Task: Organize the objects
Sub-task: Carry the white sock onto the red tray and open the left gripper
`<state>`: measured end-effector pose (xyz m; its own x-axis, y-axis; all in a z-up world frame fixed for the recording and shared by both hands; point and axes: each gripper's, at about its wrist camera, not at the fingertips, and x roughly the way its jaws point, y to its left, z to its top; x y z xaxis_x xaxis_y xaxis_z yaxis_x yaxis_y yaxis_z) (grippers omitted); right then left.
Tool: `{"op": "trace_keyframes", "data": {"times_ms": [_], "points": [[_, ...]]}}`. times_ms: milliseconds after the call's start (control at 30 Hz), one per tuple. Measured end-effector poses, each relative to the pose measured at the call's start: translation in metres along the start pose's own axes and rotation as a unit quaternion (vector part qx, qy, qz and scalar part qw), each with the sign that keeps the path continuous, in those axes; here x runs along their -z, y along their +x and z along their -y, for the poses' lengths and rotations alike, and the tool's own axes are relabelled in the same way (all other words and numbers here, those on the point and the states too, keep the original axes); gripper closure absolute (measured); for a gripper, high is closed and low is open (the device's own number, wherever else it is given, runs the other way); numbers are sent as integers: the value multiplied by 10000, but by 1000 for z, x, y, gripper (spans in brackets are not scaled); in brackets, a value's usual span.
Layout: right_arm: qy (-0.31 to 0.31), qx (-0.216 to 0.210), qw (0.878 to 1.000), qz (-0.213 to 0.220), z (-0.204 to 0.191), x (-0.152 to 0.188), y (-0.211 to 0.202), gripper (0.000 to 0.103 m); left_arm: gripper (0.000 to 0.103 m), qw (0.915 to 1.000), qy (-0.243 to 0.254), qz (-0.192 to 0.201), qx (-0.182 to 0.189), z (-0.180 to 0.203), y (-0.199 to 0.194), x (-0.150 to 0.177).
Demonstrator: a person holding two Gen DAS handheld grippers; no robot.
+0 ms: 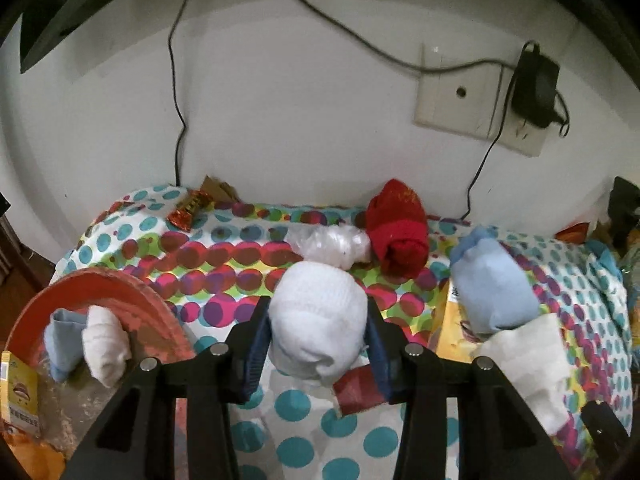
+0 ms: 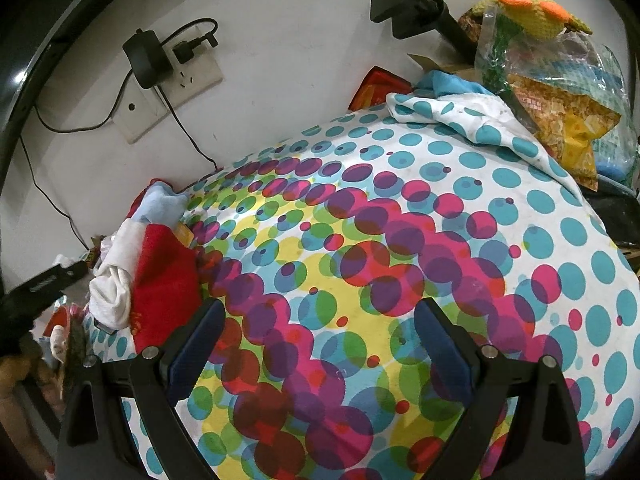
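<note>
the left tool (image 1: 318, 346) is clamped on a rolled white sock (image 1: 316, 320) held over the dotted cloth (image 1: 224, 264) near its left edge, just beside the red basin (image 1: 120, 284). that basin off the cloth's left edge holds a light blue sock (image 1: 60, 340) and a smaller white sock roll (image 1: 105, 344). the right tool (image 2: 320, 344) hangs over the cloth's middle with its jaws apart and nothing between them, while a red sock (image 2: 164, 280) and white sock (image 2: 114, 284) lie at the left edge.
</note>
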<state>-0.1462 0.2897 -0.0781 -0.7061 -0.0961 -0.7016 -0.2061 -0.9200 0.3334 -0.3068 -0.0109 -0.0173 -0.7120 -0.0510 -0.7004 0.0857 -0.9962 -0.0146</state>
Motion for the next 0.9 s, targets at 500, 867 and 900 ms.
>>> {"op": "trace_keyframes", "data": {"times_ms": [500,867,900], "points": [[-113,140,9998,-56,1,2,2,7,59,9972,-736,68,-98,-129,-74,25],[-114,142,9998,-62,1,3,0,4,59,9895,-1228,-162,-746,-268,-98,30],[-108,144,9998,-60,1,3,0,4,59,9892,-1236,-203,-768,-274,-96,32]]}}
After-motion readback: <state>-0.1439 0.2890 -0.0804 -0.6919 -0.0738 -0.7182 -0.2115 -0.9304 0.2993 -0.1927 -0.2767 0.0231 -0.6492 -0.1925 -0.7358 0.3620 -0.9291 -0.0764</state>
